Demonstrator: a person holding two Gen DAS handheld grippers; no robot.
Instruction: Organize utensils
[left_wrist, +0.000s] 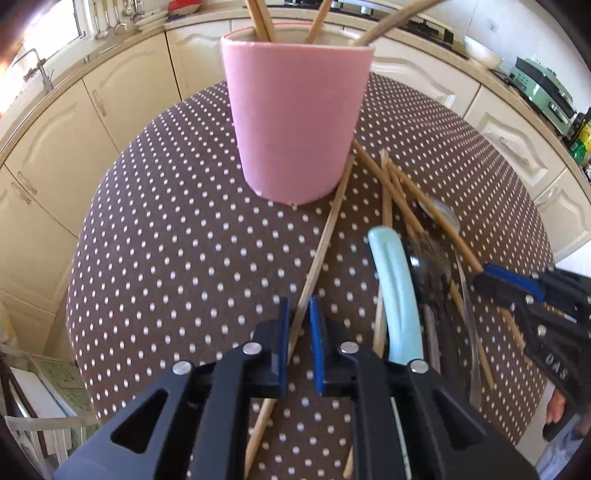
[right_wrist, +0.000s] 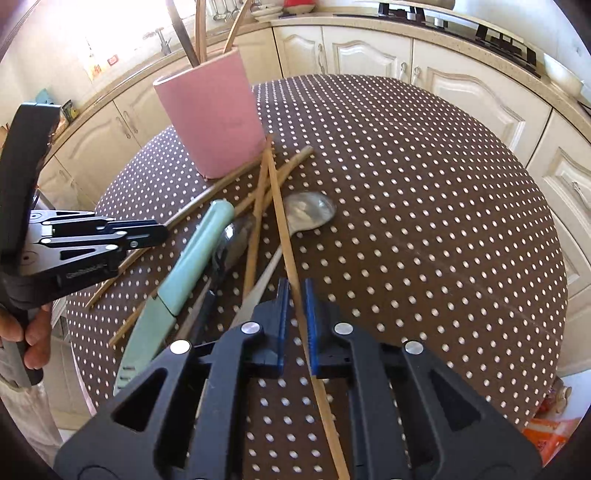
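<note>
Left tongs (left_wrist: 299, 314) pinch chopstick (left_wrist: 325, 236) on worktop (left_wrist: 166, 240); right tongs (right_wrist: 295, 295) clamp second chopstick (right_wrist: 284, 229), both aligned lengthwise for lift into pink cup (left_wrist: 295, 118) nearby

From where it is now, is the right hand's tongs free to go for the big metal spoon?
Probably not yet: the right tongs are shut on a chopstick, and that chopstick lies across the spoon.
</note>
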